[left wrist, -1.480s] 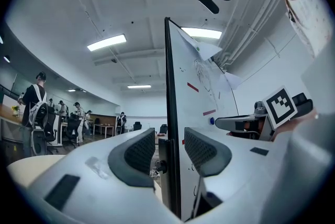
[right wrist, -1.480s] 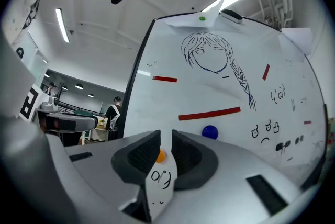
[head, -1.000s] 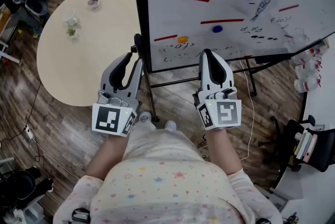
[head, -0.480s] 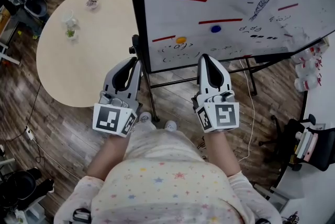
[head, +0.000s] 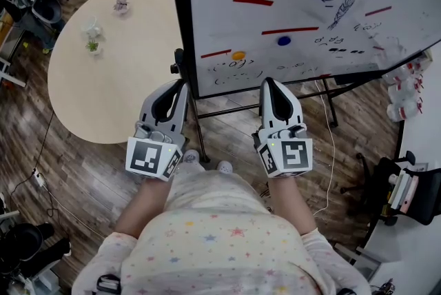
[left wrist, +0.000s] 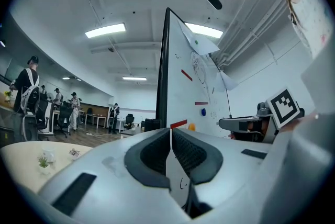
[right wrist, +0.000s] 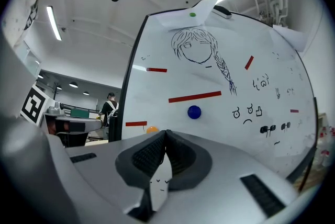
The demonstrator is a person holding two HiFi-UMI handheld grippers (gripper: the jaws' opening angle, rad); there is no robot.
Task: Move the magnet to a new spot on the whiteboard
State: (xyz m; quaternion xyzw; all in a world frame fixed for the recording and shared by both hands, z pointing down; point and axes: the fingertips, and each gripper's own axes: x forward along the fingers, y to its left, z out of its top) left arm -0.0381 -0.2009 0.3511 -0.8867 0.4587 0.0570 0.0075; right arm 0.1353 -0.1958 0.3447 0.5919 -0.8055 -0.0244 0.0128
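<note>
Head view: whiteboard (head: pixel 310 11) fills 12 to 2 o'clock. Both tongs sit low before its bottom edge, clear of the surface. Left tongs (head: pixel 180 85) have just been closing and are now pressed together with nothing between. Right tongs (head: pixel 267 83) are pressed together too, empty.

Two round magnets sit low on the board: blue magnet (head: pixel 283 41) at 12 o'clock of the right tongs, orange magnet (head: pixel 238 55) at 11. The task doesn't say which one.

Looks like the approach stage, nothing gripped yet. The right tongs seem better placed, since the left ones face the board's black side edge. To do it well:
- spread the tongs before reaching
- come in square to the board and pinch the magnet's rim
- pull straight off, don't drag through the marker writing
- set down on bare white

Red strips (head: pixel 290 30) lie just above the magnets, so steer round them.

Around: desk (head: pixel 117 87) at 10 o'clock carries small plants (head: pixel 91 35). Stand bar (head: pixel 227 109) runs between the tongs, below the reach path. Chair (head: pixel 406 190) is at 4 o'clock, well apart.
</note>
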